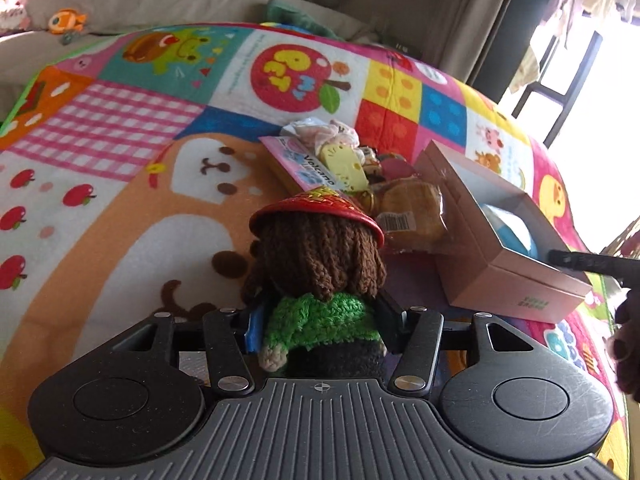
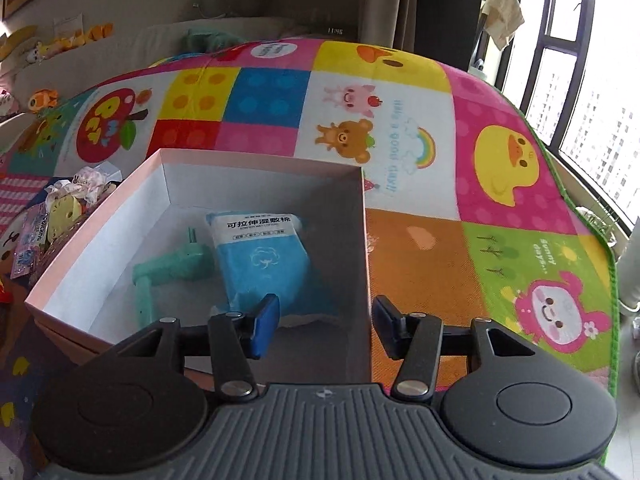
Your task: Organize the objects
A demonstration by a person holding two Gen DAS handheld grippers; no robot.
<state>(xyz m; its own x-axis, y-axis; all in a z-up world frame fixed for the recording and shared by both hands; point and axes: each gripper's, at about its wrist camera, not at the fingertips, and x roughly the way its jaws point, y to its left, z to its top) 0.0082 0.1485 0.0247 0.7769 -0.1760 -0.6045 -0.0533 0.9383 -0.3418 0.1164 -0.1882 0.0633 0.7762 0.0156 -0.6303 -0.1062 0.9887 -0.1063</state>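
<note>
Both rigs look identical: the left matte black plastic claw [image 1: 322, 320] and the right matte black plastic claw [image 2: 326, 326] each have a ribbed grey deck with a tiny crosshair mark, two round black discs either side, silver rivets on the link arms, and blue pads [image 2: 264, 326] on the fingertips.

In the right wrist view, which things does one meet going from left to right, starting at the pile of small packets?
Pile of small packets → mint-green plastic tool inside the pink cardboard box → blue-and-white cotton pad pack → yellow duck print on the colourful play mat.
</note>
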